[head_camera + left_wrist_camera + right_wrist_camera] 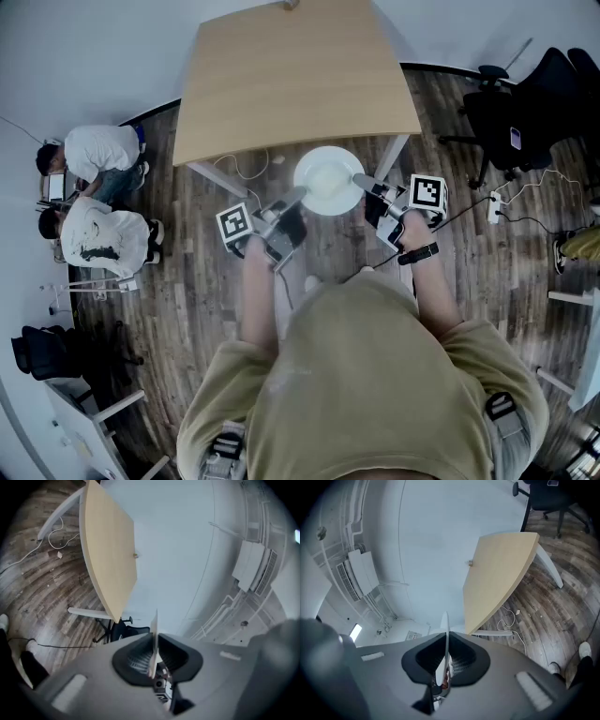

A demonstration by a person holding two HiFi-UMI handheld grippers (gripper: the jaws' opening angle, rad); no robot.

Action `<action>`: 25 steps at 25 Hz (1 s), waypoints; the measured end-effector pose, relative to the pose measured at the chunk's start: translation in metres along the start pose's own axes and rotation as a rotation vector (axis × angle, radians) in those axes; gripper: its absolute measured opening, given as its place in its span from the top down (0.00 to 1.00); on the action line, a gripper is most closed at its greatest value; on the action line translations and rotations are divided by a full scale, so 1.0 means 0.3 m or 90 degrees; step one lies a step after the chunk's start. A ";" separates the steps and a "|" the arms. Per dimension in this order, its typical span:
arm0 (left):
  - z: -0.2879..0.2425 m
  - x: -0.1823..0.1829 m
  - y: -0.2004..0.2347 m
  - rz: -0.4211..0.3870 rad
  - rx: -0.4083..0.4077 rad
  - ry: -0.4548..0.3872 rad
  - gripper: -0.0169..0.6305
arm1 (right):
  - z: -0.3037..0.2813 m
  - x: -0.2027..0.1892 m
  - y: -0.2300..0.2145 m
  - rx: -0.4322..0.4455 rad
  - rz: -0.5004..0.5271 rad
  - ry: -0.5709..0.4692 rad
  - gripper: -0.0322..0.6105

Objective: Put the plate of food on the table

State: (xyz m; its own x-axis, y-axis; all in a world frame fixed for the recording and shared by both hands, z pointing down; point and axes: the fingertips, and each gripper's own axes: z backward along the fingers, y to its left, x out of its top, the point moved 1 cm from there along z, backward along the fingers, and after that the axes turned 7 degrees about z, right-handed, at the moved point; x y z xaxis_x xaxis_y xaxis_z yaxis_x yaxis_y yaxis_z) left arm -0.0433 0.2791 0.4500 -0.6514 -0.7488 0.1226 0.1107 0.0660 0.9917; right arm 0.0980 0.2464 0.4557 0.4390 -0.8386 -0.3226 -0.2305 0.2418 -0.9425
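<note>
A white round plate (329,180) hangs in the air just short of the near edge of the light wooden table (291,75). My left gripper (302,193) is shut on its left rim and my right gripper (358,177) on its right rim. In the left gripper view the plate rim (154,625) shows edge-on, pinched in the left gripper (153,641), with the table (108,550) ahead. The right gripper view shows the same: the rim (446,625) sits in the right gripper (446,656), the table (497,578) beyond. What lies on the plate I cannot make out.
White table legs (214,176) and loose cables (246,171) lie under the table's near edge. Two people (98,220) sit at the left. Black office chairs (525,103) and a power strip (494,206) stand on the wood floor at the right.
</note>
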 end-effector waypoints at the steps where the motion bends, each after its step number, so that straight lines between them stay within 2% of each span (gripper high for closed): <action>1: 0.001 0.003 -0.003 0.002 -0.002 -0.001 0.93 | -0.004 0.000 0.006 0.004 -0.001 0.000 0.92; 8: 0.003 -0.003 -0.033 0.043 -0.034 -0.022 0.91 | 0.002 0.002 0.031 0.012 -0.004 0.005 0.92; 12: -0.006 -0.007 -0.002 0.047 -0.022 -0.024 0.92 | 0.010 0.005 0.005 -0.001 -0.001 0.011 0.92; 15: -0.063 -0.075 0.015 0.048 -0.014 -0.030 0.92 | 0.089 0.030 -0.028 -0.001 -0.020 0.011 0.92; 20: -0.235 -0.289 0.116 0.041 0.017 -0.049 0.92 | 0.341 0.097 -0.151 0.038 -0.058 0.004 0.91; 25: -0.218 -0.270 0.156 0.059 0.028 -0.071 0.93 | 0.314 0.083 -0.183 0.048 -0.037 0.025 0.90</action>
State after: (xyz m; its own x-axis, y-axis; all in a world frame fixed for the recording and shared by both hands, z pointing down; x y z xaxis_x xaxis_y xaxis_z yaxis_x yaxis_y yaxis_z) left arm 0.0638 0.2997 0.4838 -0.7192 -0.6607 0.2149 0.1426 0.1624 0.9764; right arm 0.2035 0.2581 0.4912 0.4143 -0.8706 -0.2652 -0.1386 0.2276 -0.9638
